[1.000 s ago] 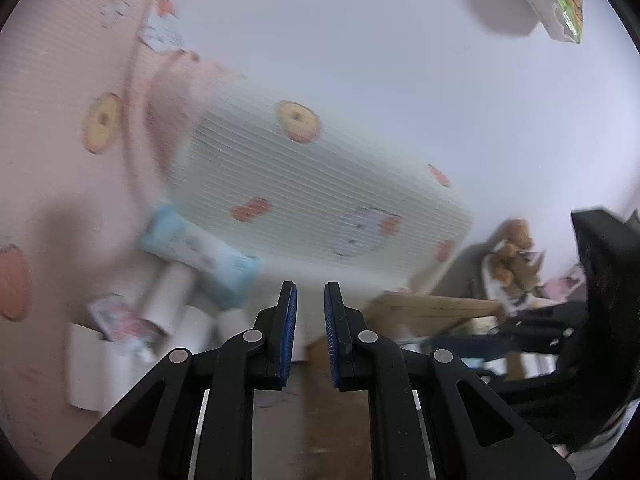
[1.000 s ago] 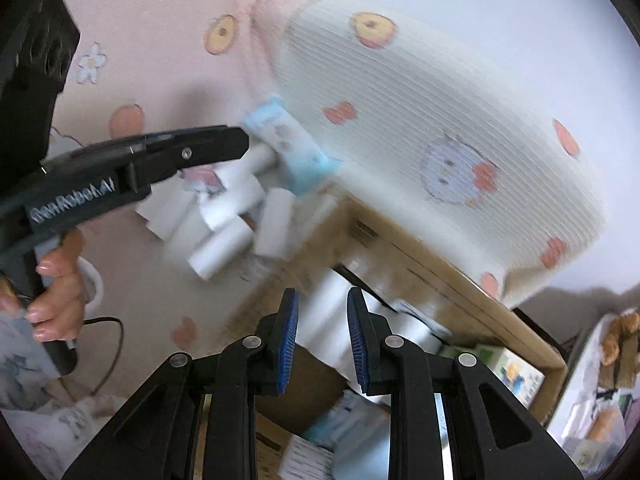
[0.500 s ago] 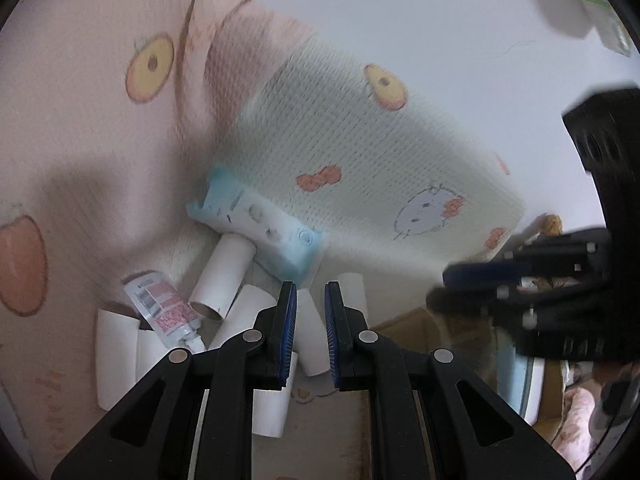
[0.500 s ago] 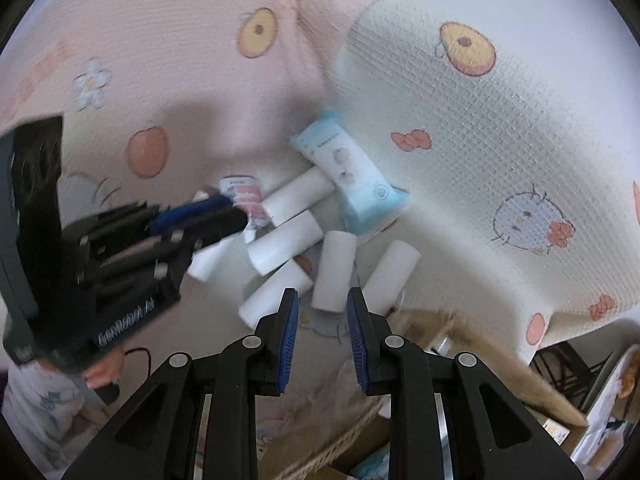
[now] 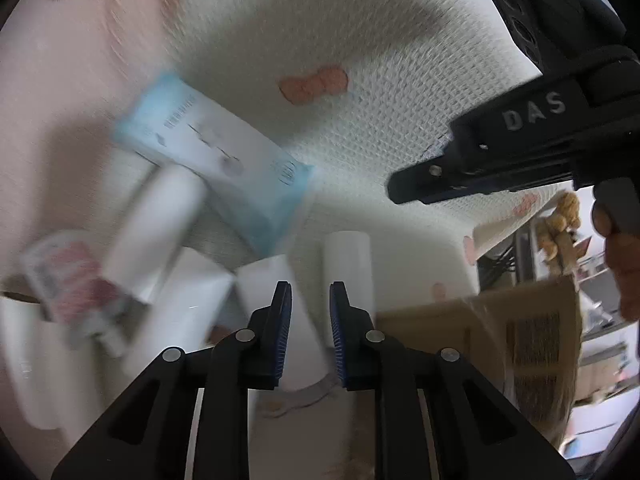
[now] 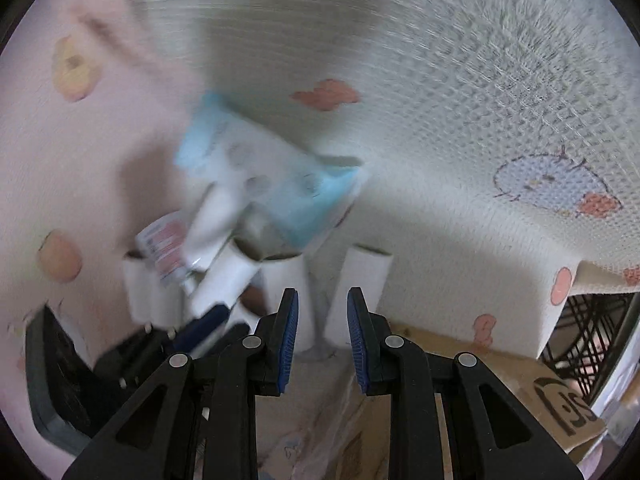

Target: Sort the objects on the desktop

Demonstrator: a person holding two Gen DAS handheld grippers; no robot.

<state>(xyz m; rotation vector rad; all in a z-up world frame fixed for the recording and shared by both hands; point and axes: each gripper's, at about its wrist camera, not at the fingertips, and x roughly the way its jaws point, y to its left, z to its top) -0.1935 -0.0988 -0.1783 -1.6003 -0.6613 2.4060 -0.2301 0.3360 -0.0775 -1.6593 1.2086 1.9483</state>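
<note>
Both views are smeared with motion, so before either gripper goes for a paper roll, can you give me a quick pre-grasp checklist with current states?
1. Left gripper empty, fingers apart: ok.
2. Right gripper empty, fingers apart: ok.
3. Target in line: an upright white paper roll stands just beyond the right gripper, slightly right of centre: ok.
4. Room around that roll: a second roll stands close on its left: not ok.
5. Clutter: the blue tissue pack and the pink-labelled tube lie over the rolls further left: not ok.
6. Image sharpness for a fine approach: both views blurred: not ok.
</note>
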